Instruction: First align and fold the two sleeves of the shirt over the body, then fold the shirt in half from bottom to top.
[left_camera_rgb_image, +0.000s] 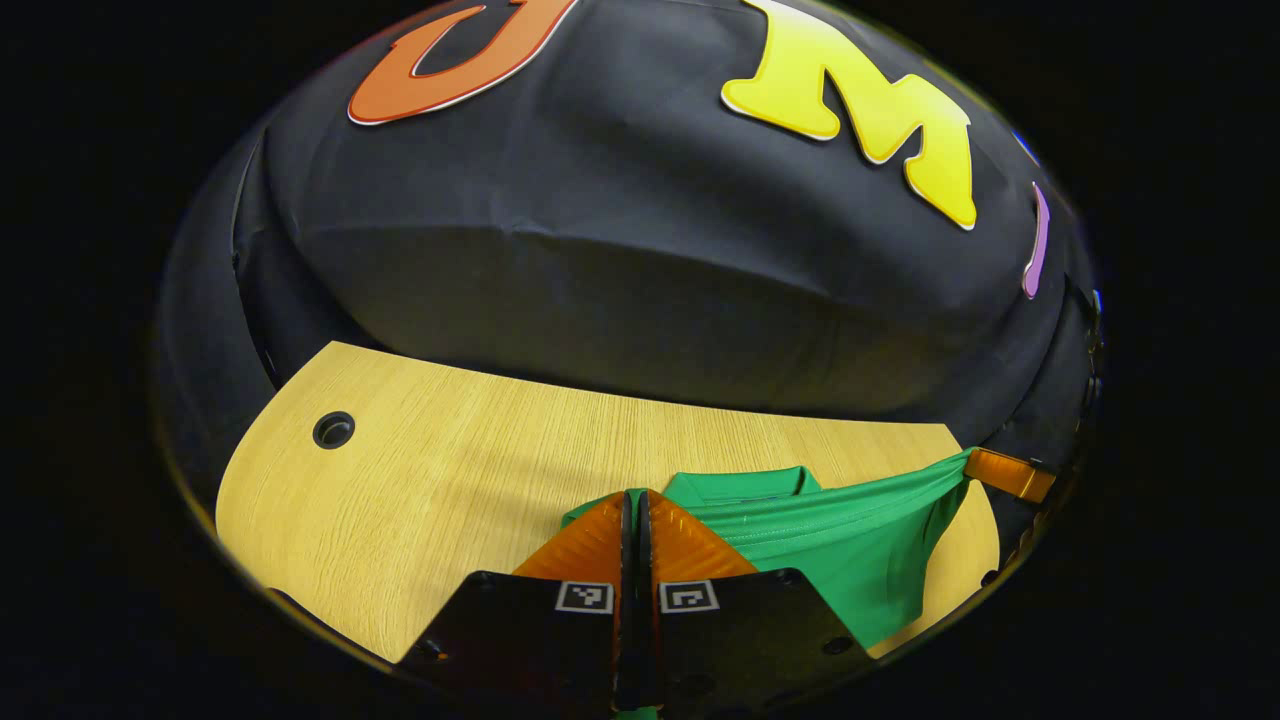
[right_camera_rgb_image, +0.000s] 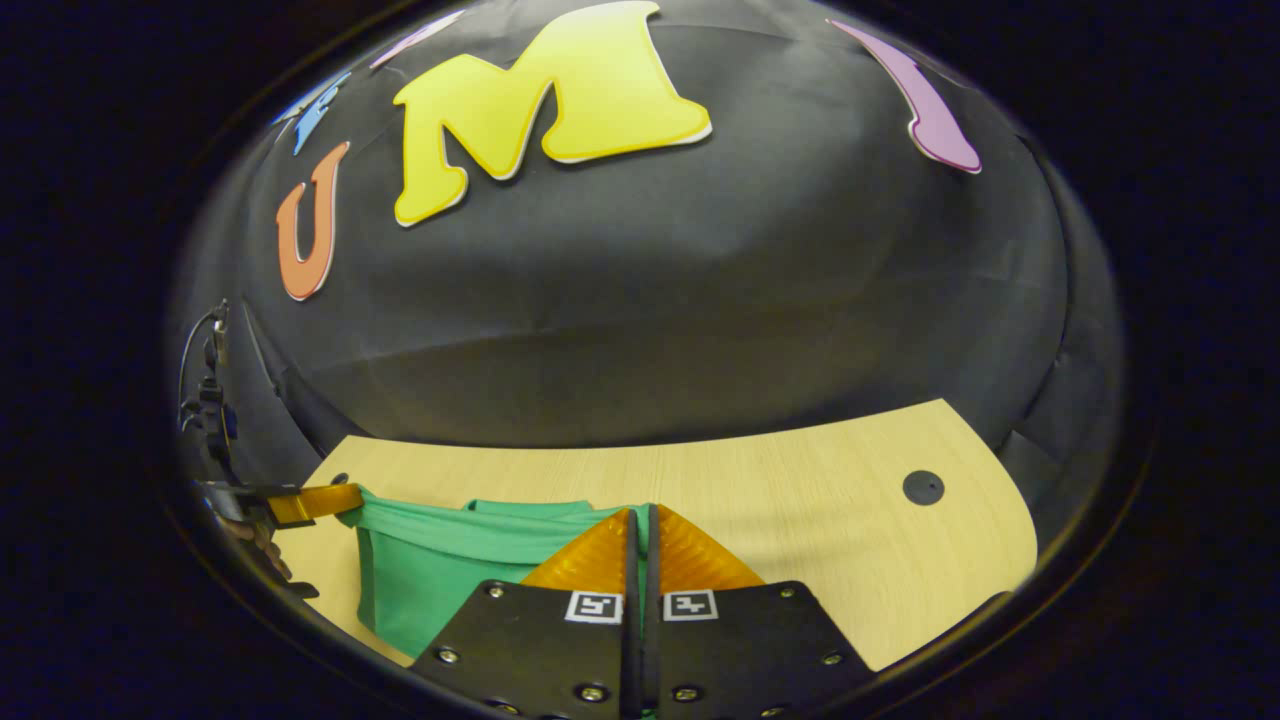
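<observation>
**Shirt hem stretched between both tongs**

Each pair of tongs, left (left_camera_rgb_image: 636, 500) and right (right_camera_rgb_image: 641, 515), is seen pinched together on the green shirt (left_camera_rgb_image: 840, 540), whose lifted edge is held taut between them. The collar lies farther off on the wooden table (left_camera_rgb_image: 420, 480), so the fold would be carried forward.

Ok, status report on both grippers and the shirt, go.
Left hand-held gripper and right hand-held gripper both shut on the green shirt, its hem lifted taut between them over the wooden table. Nothing in the way.
</observation>
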